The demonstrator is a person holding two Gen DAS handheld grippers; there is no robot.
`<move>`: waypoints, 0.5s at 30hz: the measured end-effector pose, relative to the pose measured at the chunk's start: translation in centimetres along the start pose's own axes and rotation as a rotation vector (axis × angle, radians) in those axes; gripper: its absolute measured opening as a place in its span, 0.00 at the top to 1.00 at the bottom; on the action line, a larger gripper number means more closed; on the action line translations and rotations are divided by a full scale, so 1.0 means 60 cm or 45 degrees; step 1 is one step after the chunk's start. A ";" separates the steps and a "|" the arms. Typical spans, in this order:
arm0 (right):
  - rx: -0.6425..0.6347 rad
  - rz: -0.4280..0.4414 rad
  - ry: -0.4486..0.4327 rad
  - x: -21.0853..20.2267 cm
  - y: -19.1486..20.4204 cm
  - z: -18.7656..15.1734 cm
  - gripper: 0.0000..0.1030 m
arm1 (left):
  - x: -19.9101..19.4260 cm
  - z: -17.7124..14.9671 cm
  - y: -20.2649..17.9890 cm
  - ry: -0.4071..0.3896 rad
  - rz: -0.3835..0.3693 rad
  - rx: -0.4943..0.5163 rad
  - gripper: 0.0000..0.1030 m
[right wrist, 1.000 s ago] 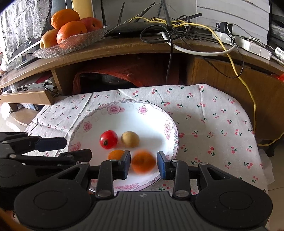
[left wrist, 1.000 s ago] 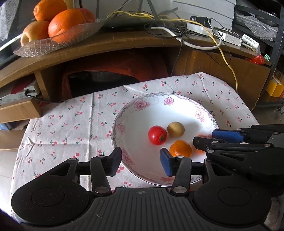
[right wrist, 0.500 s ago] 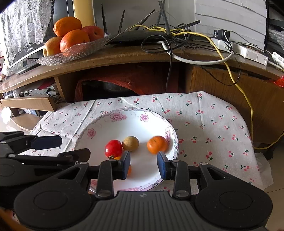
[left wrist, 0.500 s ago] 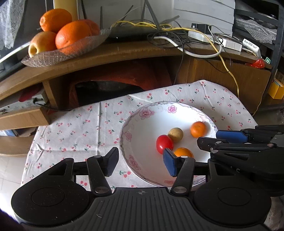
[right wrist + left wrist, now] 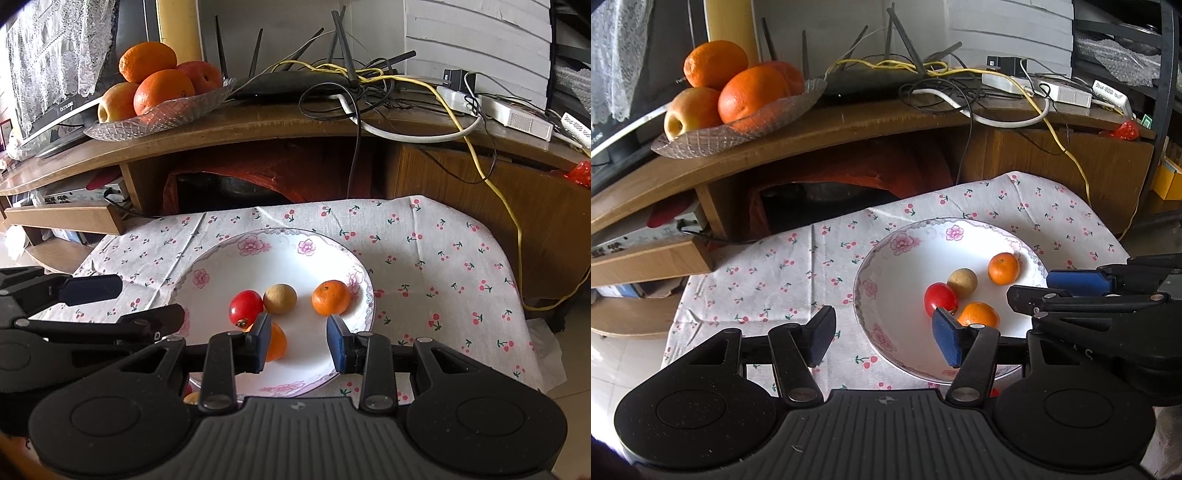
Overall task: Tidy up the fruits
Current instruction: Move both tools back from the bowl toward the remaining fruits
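Since tangerine point(image 5: 330, 297) rolled to plate point(image 5: 221, 262) rim, right claw point(image 5: 298, 343), left claw point(image 5: 882, 338) released, empty.

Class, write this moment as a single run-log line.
left gripper: open, empty | right gripper: open, empty | floral bowl: red fruit, tan fruit, two tangerines

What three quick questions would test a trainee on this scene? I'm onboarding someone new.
1. How many fruits lie in the plate?
2. True or false: the right gripper holds a fruit.
3. Which fruit touches the tomato: A) far orange, B) tan fruit?

Key: 1. four; 2. false, it is open and empty; 3. B.
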State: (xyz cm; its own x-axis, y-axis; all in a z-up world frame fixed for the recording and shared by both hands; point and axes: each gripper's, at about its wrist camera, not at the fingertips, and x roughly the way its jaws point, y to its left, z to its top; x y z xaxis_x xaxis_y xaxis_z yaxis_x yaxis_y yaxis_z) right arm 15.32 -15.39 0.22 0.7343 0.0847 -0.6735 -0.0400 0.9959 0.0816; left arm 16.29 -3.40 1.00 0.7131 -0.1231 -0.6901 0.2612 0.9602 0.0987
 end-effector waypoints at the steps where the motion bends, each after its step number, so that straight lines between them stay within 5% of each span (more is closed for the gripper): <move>1: 0.000 0.001 -0.001 0.000 0.000 0.000 0.66 | -0.002 -0.001 0.001 -0.002 0.002 0.002 0.36; 15: -0.023 0.022 0.020 -0.008 0.021 -0.011 0.66 | -0.017 -0.015 0.010 0.022 0.034 0.016 0.37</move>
State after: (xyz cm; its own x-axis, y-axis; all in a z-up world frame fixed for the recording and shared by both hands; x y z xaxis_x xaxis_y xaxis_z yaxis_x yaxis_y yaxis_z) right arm 14.45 -14.15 0.18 0.7225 0.1023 -0.6837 -0.0648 0.9947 0.0802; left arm 15.11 -2.48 1.13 0.7086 -0.0933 -0.6994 0.2504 0.9599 0.1257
